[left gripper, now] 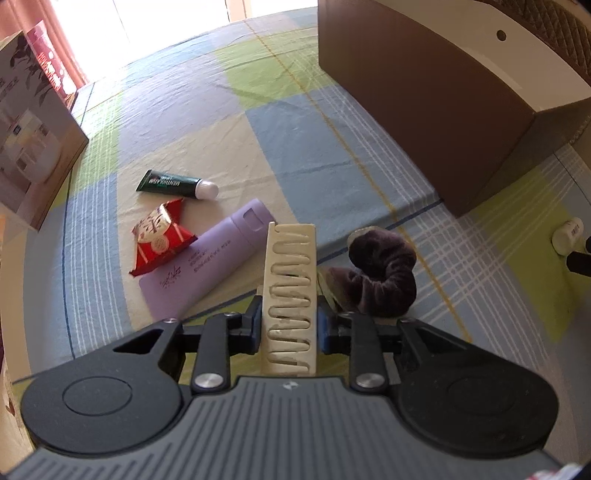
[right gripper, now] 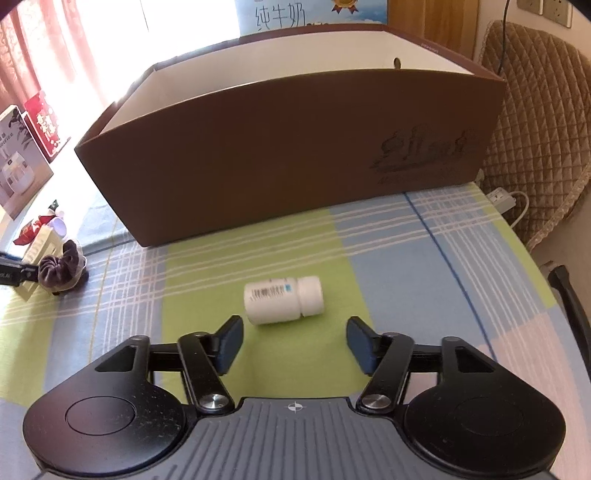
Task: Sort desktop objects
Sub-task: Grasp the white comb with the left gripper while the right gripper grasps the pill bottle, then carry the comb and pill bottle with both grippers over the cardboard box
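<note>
Nearest, the left tongs are clenched on a cream comb held upright above the table, a scrunchie just right of it. The right tongs gape wide, level and low, behind a bottle lying near the box. The round bottle may roll away if one pad nudges it first.

Daylight floods from the curtained window at upper left — blown out to white glare. The tall brown cardboard box shades the checked tablecloth; fisheye curvature bends the edges — corners go dark.
</note>
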`<state>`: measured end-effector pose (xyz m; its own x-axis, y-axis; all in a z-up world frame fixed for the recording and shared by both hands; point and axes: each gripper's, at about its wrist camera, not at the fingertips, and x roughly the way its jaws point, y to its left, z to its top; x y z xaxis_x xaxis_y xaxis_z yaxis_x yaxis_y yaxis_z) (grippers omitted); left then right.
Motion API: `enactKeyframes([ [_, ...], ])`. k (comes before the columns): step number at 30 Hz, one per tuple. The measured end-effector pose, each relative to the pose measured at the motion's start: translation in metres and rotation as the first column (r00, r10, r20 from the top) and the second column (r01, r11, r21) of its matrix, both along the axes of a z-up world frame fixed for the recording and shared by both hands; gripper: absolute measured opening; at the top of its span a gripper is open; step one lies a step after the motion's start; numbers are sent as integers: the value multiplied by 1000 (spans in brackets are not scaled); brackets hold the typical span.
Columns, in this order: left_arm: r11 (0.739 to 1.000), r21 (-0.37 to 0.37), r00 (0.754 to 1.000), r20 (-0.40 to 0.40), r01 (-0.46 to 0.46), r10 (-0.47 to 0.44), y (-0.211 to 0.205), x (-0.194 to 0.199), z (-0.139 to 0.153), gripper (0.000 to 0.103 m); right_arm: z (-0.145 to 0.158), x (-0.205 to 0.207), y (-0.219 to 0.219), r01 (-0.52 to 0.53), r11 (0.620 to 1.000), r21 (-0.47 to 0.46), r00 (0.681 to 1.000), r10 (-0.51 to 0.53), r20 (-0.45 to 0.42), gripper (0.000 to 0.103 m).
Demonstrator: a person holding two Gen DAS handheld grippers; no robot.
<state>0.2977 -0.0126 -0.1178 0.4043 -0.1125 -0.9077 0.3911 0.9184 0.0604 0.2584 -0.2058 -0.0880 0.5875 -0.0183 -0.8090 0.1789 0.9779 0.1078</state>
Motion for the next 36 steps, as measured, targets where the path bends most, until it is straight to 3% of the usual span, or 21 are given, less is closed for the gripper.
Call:
enactKeyframes([
  [8, 988, -4, 988, -25, -154, 154, 29, -36, 5, 24, 2, 3, 4, -47, 999, -18, 998, 48, 31, 64],
  [14, 981, 1, 980, -21, -196, 196, 33, -60, 13, 24, 1, 13, 11, -111, 991, -80, 993, 113, 26, 62],
  [15, 979, -1, 979, -19, -202, 202, 33, -63, 15, 24, 0, 13, 12, -119, 989, -88, 992, 121, 23, 56],
  [16, 978, -3, 978, -19, -207, 207, 32, -67, 16, 24, -1, 14, 11, -128, 988, -90, 991, 130, 16, 44],
  [18, 976, -4, 976, -15, -216, 216, 29, -74, 18, 23, -2, 14, 9, -144, 986, -82, 989, 145, 7, 44],
  [26, 978, -38, 979, 12, -204, 205, 0, -102, 42, 23, 16, 2, -3, -202, 978, -58, 979, 204, 22, 44],
  [36, 986, -118, 987, 93, -117, 129, -71, -119, 87, 23, 52, -12, -39, -220, 976, -2, 973, 219, 68, 44],
])
